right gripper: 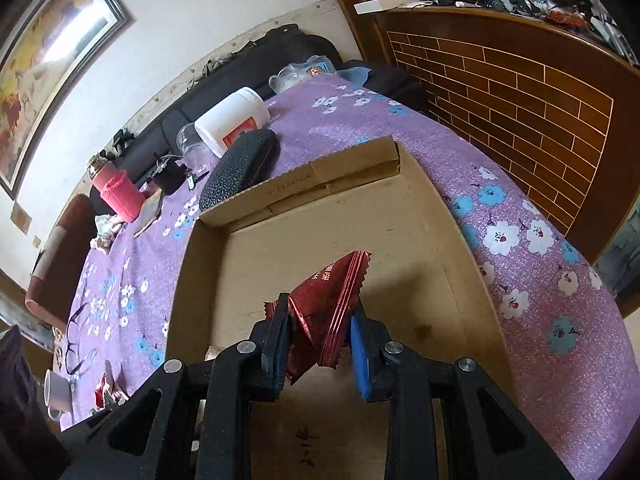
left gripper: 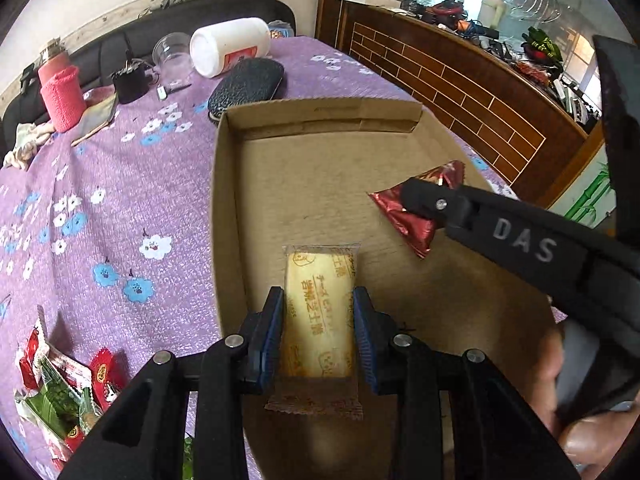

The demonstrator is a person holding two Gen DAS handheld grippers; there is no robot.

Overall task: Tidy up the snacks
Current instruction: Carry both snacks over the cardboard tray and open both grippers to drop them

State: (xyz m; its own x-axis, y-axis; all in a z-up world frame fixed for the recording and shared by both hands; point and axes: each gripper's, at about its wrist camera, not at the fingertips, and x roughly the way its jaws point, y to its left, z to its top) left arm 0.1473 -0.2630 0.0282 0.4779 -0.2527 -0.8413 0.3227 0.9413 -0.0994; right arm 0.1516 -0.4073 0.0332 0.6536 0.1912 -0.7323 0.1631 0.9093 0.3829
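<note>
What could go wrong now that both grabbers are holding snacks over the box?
The left gripper pinches the yellow biscuit packet by its sides, so a hard squeeze might crack the biscuit. The right gripper holds the crumpled red snack packet by its slippery foil; it may slip out early. Both hang close together over the cardboard box, so they could bump.

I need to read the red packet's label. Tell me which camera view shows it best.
The right wrist view: the red packet sits close and central, pinched in the right tongs, with white print visible on its face. The left wrist view shows it smaller, off to the side above the cardboard box, partly covered by a black finger.
</note>
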